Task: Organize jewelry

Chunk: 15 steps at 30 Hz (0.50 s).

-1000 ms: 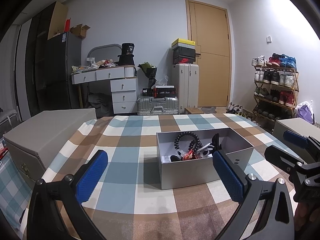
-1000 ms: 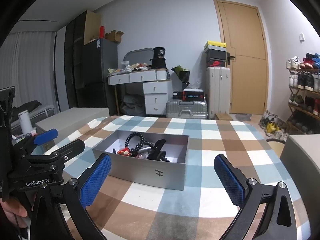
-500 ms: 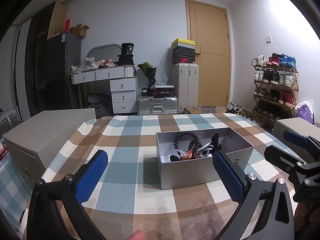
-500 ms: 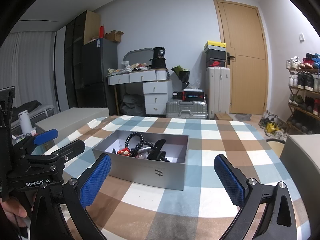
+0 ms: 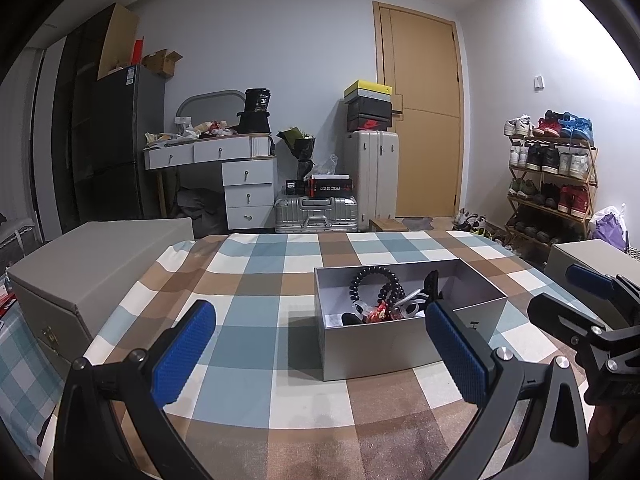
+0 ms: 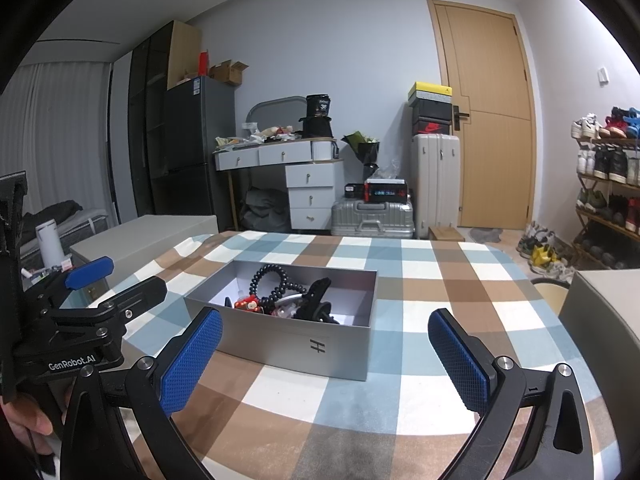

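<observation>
A grey open box (image 5: 376, 344) (image 6: 296, 344) stands on the checked tablecloth. Inside it lie a black bead bracelet (image 5: 370, 280) (image 6: 272, 276), a small red trinket (image 5: 376, 312) (image 6: 248, 304), a black clip (image 6: 316, 300) and other tangled pieces. My left gripper (image 5: 320, 352) hovers low, just short of the box's near left corner, open and empty. My right gripper (image 6: 326, 356) is also open and empty, in front of the box's near right side. Each gripper shows in the other's view: the right one (image 5: 576, 304), the left one (image 6: 108, 284).
A closed grey box (image 5: 92, 264) sits at the table's left edge, another grey box (image 5: 588, 256) at the right. A hand (image 6: 24, 420) holds the left gripper's handle. Beyond the table are a silver suitcase (image 5: 316, 214), a drawer desk (image 5: 244, 176) and a shoe rack (image 5: 552, 176).
</observation>
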{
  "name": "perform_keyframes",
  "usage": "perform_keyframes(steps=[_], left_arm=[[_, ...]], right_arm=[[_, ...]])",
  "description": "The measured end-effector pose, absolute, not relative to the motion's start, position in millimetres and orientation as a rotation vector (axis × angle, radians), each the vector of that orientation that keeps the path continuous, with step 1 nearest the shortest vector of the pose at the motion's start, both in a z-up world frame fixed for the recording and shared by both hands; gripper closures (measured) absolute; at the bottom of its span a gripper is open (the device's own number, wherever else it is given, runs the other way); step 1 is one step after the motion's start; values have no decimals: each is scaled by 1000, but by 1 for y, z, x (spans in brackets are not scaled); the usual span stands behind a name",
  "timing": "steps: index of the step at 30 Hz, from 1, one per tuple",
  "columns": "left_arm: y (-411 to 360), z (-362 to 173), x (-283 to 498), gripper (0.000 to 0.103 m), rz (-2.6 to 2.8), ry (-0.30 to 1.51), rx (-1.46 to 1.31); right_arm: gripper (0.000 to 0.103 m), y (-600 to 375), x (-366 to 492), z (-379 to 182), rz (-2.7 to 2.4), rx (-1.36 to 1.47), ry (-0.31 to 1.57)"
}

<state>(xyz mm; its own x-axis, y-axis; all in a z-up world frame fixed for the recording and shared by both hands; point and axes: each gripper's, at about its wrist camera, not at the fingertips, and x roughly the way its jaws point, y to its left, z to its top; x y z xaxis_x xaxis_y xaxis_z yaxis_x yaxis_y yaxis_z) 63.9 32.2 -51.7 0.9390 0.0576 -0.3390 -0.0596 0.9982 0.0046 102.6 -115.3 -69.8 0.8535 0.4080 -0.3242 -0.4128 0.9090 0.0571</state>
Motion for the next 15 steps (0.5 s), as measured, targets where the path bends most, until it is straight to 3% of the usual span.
perform_keyframes(steps=[15], left_arm=[[29,-50,59,1,53,330,4]], right_arm=[[0,-114,101,-70,434,-24,333]])
